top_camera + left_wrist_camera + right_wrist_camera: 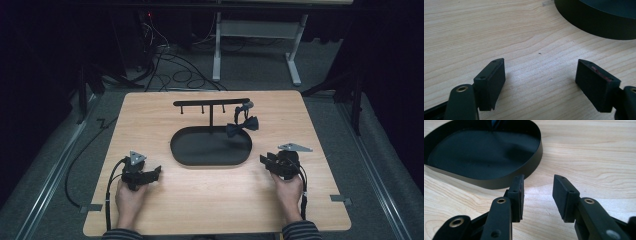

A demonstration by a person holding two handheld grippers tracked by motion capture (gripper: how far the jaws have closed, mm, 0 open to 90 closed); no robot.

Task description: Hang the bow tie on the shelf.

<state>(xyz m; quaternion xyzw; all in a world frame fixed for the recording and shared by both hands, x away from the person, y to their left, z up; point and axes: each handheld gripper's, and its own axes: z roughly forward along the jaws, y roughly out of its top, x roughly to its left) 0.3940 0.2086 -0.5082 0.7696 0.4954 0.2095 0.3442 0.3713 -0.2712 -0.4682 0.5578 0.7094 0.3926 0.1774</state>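
A black oval tray (190,150) sits mid-table with a T-shaped stand (210,103) rising from its far side. A black bow tie (242,125) hangs from the right end of the stand's bar. My left gripper (156,173) rests on the wood left of the tray, its jaws spread wide and nothing between them (540,75). The tray's wall (596,23) lies ahead of it to the right. My right gripper (263,160) rests right of the tray, open with a narrower gap (537,188), just short of the tray's rim (499,182).
The wooden table (210,200) has bare surface in front of the tray and along both sides. Beyond the far edge, cables (170,65) lie on the carpet near a white desk frame (257,30). A hand holds each gripper from the near edge.
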